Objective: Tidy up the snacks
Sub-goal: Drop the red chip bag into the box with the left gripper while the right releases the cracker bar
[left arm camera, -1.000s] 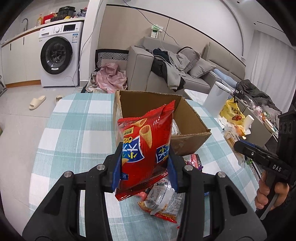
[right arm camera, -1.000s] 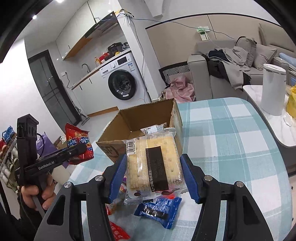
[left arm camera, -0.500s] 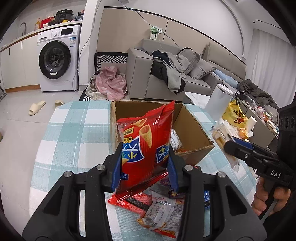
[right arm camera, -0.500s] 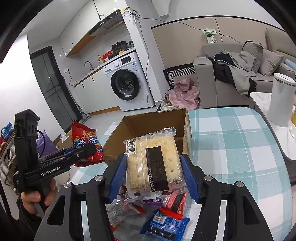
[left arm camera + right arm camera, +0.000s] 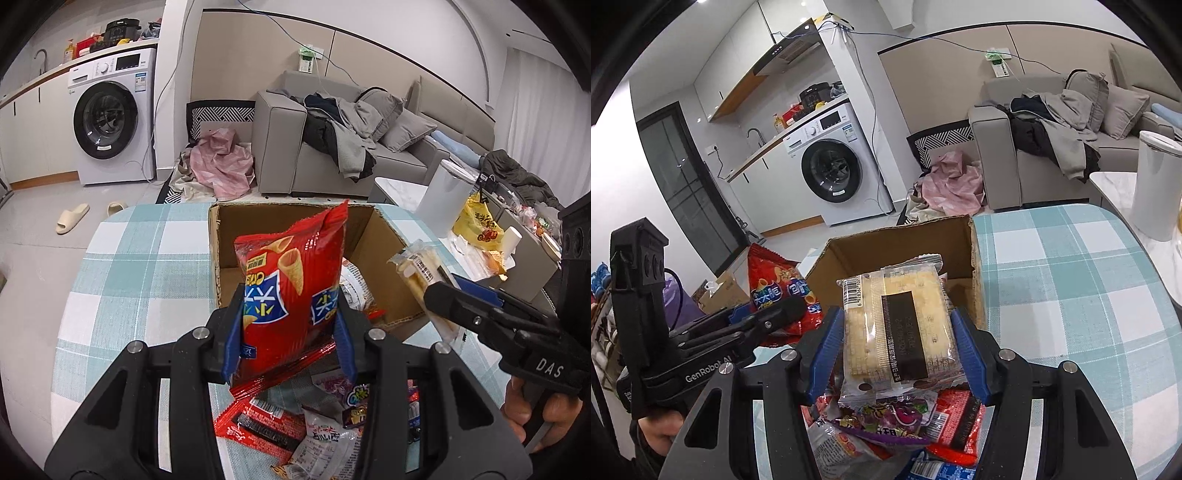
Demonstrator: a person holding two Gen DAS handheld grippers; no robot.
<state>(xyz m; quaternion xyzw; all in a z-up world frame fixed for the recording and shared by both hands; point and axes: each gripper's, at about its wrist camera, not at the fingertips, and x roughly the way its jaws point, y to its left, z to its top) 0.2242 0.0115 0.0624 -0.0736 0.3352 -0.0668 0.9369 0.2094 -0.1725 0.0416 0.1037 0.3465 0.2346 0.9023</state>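
Observation:
My left gripper [image 5: 288, 334] is shut on a red bag of cone snacks [image 5: 291, 284], held upright in front of an open cardboard box [image 5: 229, 236] on the checked table [image 5: 122, 280]. A clear pack of yellow crackers [image 5: 901, 325] is clamped in my right gripper [image 5: 897, 350], just before the same box [image 5: 897, 247]. Each gripper shows in the other's view: the right one [image 5: 439, 291] with its cracker pack [image 5: 421, 273] beside the box, the left one [image 5: 779, 314] with the red bag [image 5: 772, 291]. Loose snack packets [image 5: 295, 424] lie piled under both grippers, and a few lie inside the box.
A white cylinder bin [image 5: 439, 199] and a yellow bag [image 5: 480, 225] stand on a low table to the right. A grey sofa [image 5: 314, 147] with clothes and a washing machine [image 5: 110, 122] are beyond the table. A person's hand [image 5: 532, 410] holds the right gripper's handle.
Both grippers have moved forward toward the box with their packs still held. More of the loose snack pile now shows beneath them, and the right gripper has come closer in the left view.

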